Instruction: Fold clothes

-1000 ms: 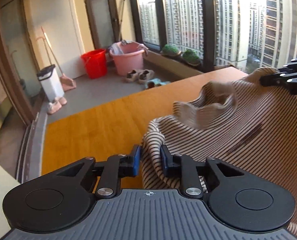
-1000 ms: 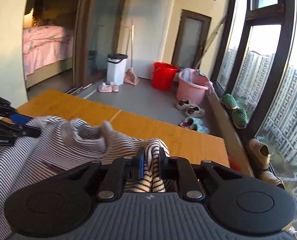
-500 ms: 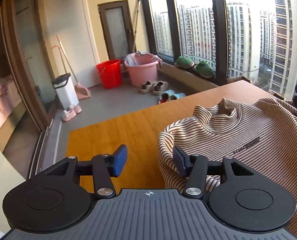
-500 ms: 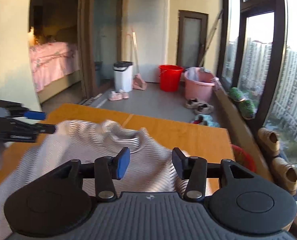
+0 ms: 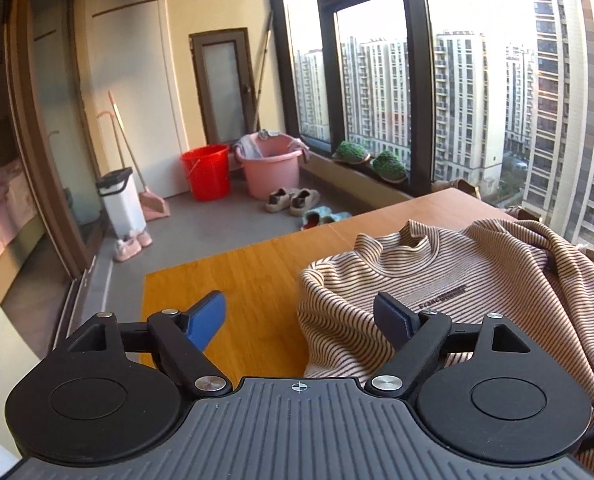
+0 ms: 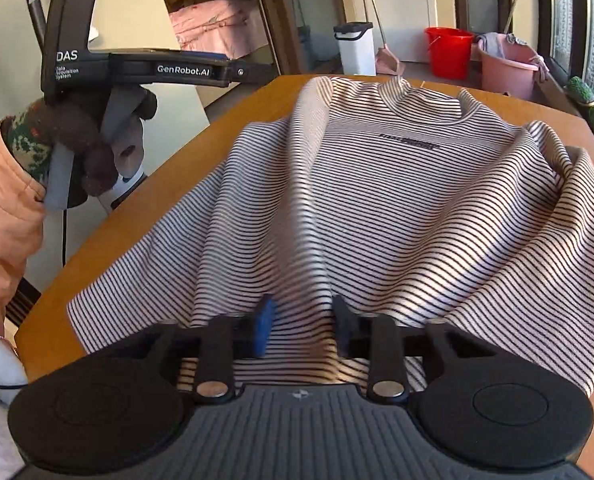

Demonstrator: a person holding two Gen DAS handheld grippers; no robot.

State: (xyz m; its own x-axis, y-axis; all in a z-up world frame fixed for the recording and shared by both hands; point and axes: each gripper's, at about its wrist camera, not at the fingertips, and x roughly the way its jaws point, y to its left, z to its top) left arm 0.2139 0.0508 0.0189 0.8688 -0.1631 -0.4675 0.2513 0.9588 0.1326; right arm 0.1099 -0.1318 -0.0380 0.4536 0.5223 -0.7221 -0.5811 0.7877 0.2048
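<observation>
Your wooden table (image 6: 233, 120), orange-brown with a rounded far left corner, your striped top (image 6: 397, 200) spread face up across it, collar at the far edge, hem near, left strip bare

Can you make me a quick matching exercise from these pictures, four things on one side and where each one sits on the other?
Things:
1. striped top
2. red bucket
3. green slippers
4. left tool

Places:
A. on the window ledge
B. spread on the wooden table
C. on the floor beside the pink tub
D. open at the top's edge

Pairs: 1-B, 2-C, 3-A, 4-D
</observation>
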